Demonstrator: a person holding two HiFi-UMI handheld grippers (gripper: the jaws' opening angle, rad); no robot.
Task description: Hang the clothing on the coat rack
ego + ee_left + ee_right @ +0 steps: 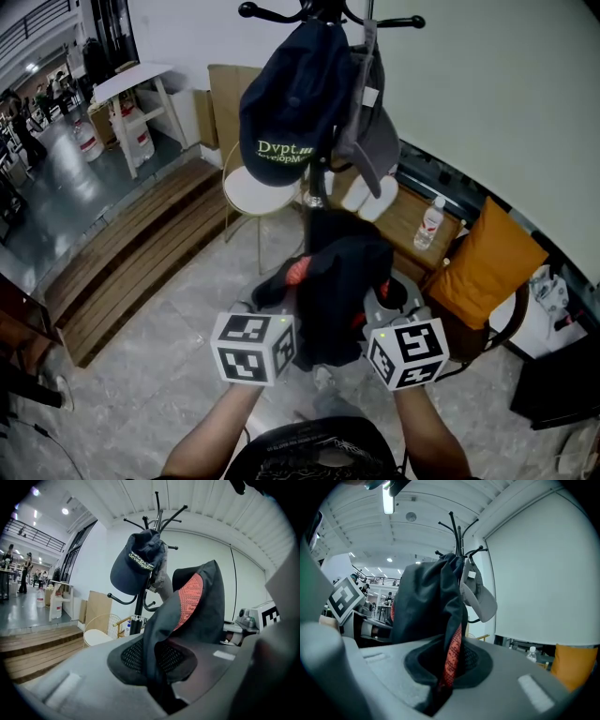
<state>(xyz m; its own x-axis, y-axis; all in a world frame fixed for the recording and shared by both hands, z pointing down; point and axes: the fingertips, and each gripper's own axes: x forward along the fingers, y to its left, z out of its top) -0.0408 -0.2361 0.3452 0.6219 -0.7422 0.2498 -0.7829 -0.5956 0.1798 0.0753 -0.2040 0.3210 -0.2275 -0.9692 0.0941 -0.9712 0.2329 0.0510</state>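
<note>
Black cloth with a red mesh lining, the garment (333, 291) hangs bunched between the two grippers in the head view, low in front of the rack (328, 11) and not on any of its hooks. The left hand-held gripper (284, 314) holds its left side and the right hand-held gripper (373, 317) its right side. A navy cap (286, 112) and a grey cap (375, 141) hang from the rack above. Behind the pole stands a chair (258, 192) with a pale round seat; to the right are a bottle (428, 223) and an orange cushion (487, 258). In the left gripper view the jaws are clenched on a fold of the garment (197, 597), which rises from them with the red lining facing the camera; the rack (137, 613) and navy cap stand beyond it. In the right gripper view the jaws are likewise clamped on the garment (426, 602), a strip of red lining running down into the gap; the cloth covers most of the rack, with the grey cap just to its right.
</note>
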